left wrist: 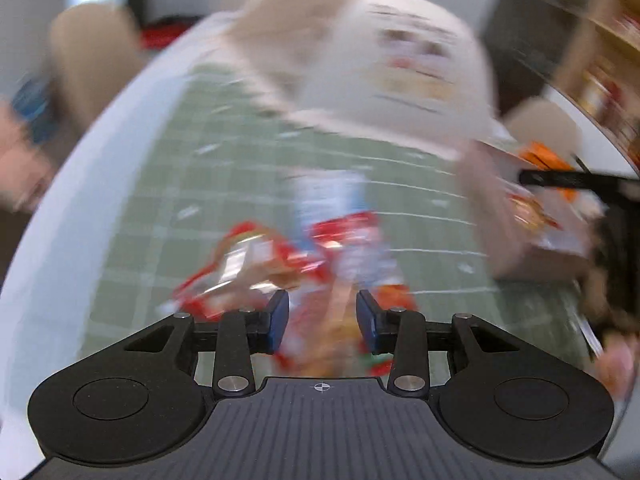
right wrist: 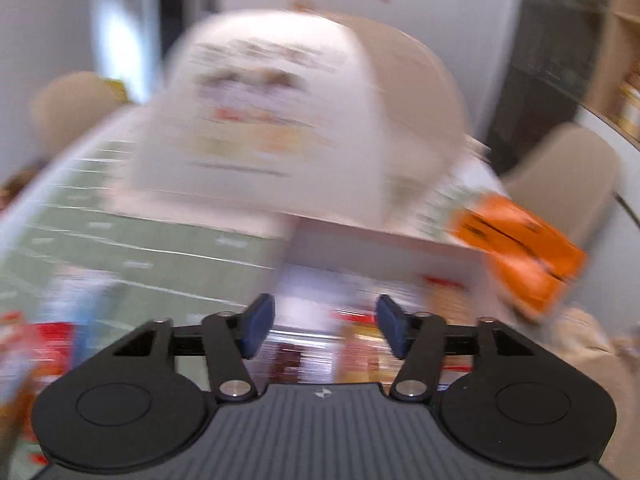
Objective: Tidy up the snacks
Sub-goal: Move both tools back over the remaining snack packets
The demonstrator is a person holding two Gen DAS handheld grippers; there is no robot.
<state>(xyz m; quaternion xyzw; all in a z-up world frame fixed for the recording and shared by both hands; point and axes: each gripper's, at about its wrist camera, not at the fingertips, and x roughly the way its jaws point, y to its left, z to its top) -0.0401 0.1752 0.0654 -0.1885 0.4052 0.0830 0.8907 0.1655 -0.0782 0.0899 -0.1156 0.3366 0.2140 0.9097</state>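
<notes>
Green gridded mat on white table

Motion blur obscures the snack packets ahead of the pads; print on the carton beyond is unreadable.

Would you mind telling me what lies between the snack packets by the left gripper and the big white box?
Only bare green cutting mat, seen in the left wrist view between the snack packets and the white box.
</notes>
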